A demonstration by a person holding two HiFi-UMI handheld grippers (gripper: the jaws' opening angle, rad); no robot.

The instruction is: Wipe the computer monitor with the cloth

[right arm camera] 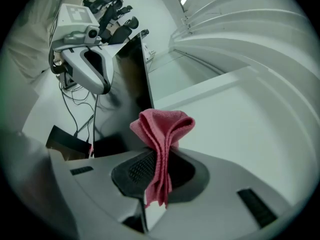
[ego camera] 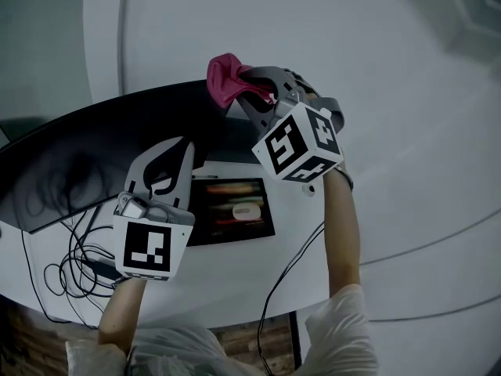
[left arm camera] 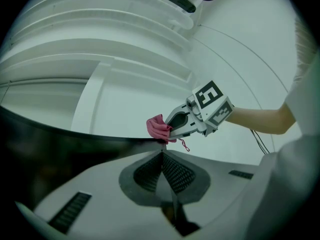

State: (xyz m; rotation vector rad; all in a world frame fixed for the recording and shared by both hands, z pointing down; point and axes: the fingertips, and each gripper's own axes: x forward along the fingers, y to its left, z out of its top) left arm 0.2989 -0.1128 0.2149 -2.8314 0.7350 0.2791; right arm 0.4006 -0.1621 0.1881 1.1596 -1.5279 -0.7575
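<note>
The pink cloth [ego camera: 225, 77] [right arm camera: 162, 134] hangs bunched between the jaws of my right gripper [ego camera: 237, 91] [right arm camera: 159, 156], which is shut on it. The cloth [left arm camera: 158, 128] sits at the top right corner of the dark computer monitor [ego camera: 94, 155] [left arm camera: 50, 154] [right arm camera: 132, 69], just at its upper edge. My left gripper [ego camera: 185, 144] [left arm camera: 162, 154] is lower and to the left, in front of the screen near its bottom edge, jaws shut together with nothing between them. The right gripper view shows the left gripper [right arm camera: 101, 85] beside the screen.
A black tablet-like device [ego camera: 231, 210] lies on the white desk [ego camera: 235, 288] under the monitor. A tangle of black cables [ego camera: 70, 257] lies at the left, and one cable [ego camera: 290, 265] runs off the front edge. A white curved wall [ego camera: 352, 45] stands behind the monitor.
</note>
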